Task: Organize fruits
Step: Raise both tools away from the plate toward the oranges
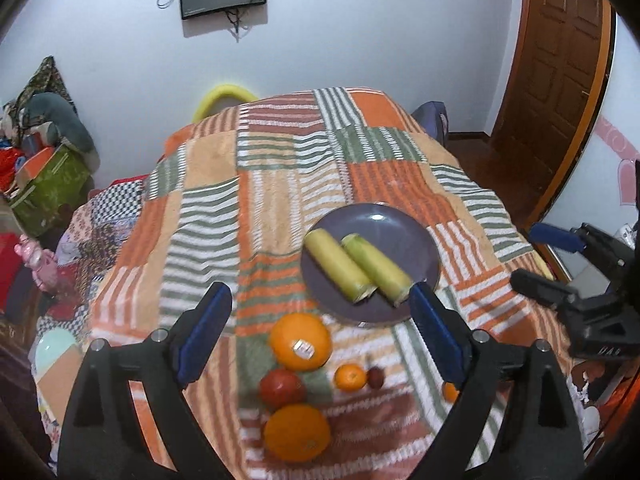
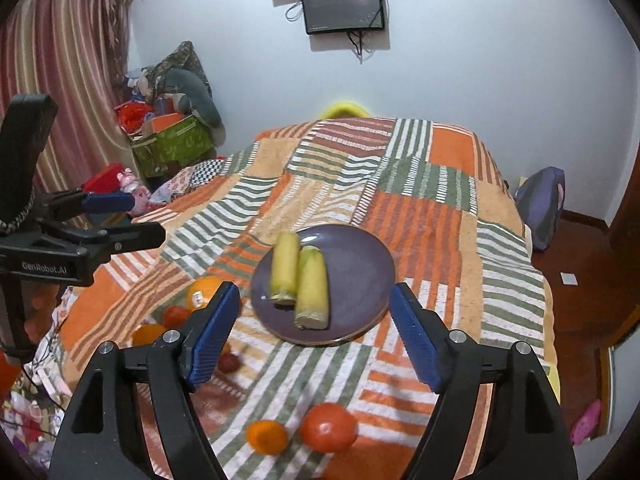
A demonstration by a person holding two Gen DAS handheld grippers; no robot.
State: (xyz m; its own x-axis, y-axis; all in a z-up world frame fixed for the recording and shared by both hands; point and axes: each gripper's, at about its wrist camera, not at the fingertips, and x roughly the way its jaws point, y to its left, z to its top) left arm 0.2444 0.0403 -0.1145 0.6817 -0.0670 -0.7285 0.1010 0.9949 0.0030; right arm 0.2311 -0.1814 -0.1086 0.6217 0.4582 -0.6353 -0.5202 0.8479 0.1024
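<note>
A: What could go wrong from here?

B: Both claws are spread wide and hold nothing. The left gripper [image 1: 322, 322] hangs over the loose fruit near the front edge of the bed's striped patchwork blanket [image 1: 280, 168]: a large orange with a sticker [image 1: 300, 341], a red round fruit [image 1: 282, 388], a second large orange [image 1: 297, 432], a small orange mandarin [image 1: 350, 377] and a small dark-red fruit [image 1: 375, 377]. They lie close together on soft cloth, so I judge that closing on one could nudge its neighbours into rolling off the edge.

A: And the plate?

B: The round purple plate [image 2: 360, 272] sits near the middle of the bed, already carrying two pale yellow-green husked cobs [image 2: 300, 280] side by side. The right gripper [image 2: 314, 320] hovers before it. Round fruit set beside them might roll off.

A: Any writing?

B: "GenRobot.AI" on the left gripper's body in the right wrist view. The sticker's print is too blurred to read.
</note>
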